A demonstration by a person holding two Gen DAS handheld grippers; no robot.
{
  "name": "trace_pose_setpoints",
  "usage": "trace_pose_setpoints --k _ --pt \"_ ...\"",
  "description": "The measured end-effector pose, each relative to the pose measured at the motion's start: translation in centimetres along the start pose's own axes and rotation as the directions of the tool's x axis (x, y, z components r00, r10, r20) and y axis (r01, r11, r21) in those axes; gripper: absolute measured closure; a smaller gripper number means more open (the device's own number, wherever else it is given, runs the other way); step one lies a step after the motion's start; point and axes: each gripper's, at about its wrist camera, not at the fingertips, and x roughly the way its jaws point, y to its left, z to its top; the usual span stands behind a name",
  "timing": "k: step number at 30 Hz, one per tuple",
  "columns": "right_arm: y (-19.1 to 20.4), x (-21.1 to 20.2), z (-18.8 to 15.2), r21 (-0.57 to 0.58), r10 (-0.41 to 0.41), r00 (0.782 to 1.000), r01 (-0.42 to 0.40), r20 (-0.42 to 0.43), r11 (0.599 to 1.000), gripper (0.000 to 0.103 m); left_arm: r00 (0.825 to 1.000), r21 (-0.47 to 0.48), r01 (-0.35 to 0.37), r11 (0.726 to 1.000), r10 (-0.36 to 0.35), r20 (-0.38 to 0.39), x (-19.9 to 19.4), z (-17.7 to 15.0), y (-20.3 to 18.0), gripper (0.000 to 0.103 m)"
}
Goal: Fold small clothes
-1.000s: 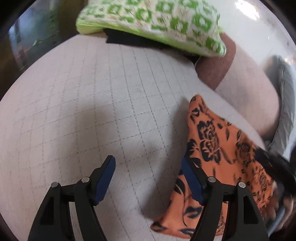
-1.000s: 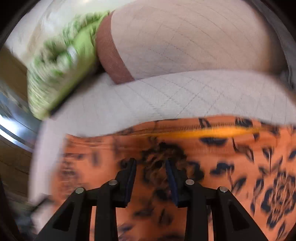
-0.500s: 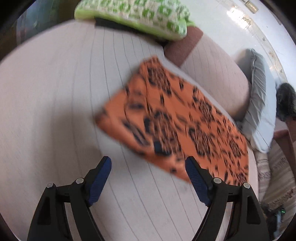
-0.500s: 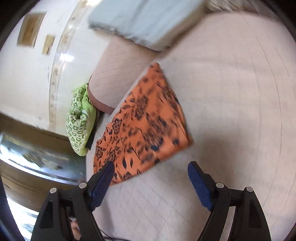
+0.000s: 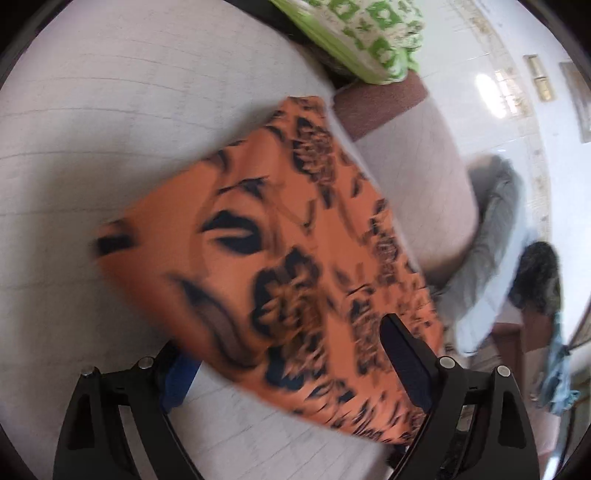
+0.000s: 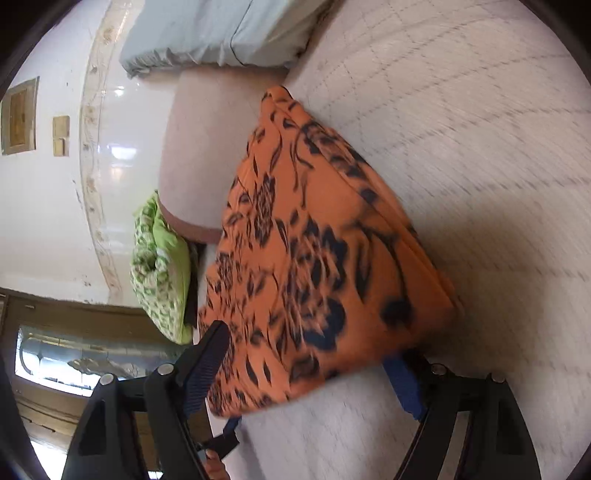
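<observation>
Change: both grippers are now sitting nearer to the orange floral cloth (image 5: pixel 295 236), which is filling more of each view.
Cloth: lying folded on the quilted sofa seat (image 5: pixel 110 110), beside the backrest.
Left gripper (image 5: pixel 291 350): jaws have just been widening, released, cloth edge between them.
Right gripper (image 6: pixel 310 363): jaws released, cloth corner between them.

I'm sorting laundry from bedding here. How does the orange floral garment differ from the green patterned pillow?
1. Colour: the orange floral garment is orange with dark flowers; the green patterned pillow is pale with green blocks.
2. Shape: the garment lies thin and folded; the pillow is plump.
3. Place: the garment lies mid-surface on the quilted cover, close to the cameras; the pillow sits beyond it, at the edge.

Both are printed fabric resting on the same cover.
</observation>
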Motion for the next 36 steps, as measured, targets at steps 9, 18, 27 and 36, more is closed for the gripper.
trace_pose_setpoints --k 9,18,27,36 --pt "1.4 4.9 2.2 -0.114 -0.099 0.993 0.105 0.059 0.988 0.081 1.0 0.031 0.004 1.0 -0.005 0.02 3.2 0.4 0.0 0.08" --pt "4.0 3.8 0.7 -0.245 -0.143 0.973 0.185 0.182 0.952 0.086 0.998 0.121 0.031 0.992 -0.038 0.054 -0.5 -1.4 -2.4 0.086" --pt "2.8 -4.6 -4.6 -0.255 -0.224 0.953 0.273 0.205 0.927 0.086 0.999 0.219 -0.046 0.975 0.047 0.002 -8.0 -10.7 -0.9 0.086" --pt "-1.7 -10.5 -9.1 -0.166 -0.307 0.951 0.308 0.035 0.937 0.075 0.99 0.179 -0.108 0.978 0.122 -0.069 -11.2 -17.3 3.7 0.076"
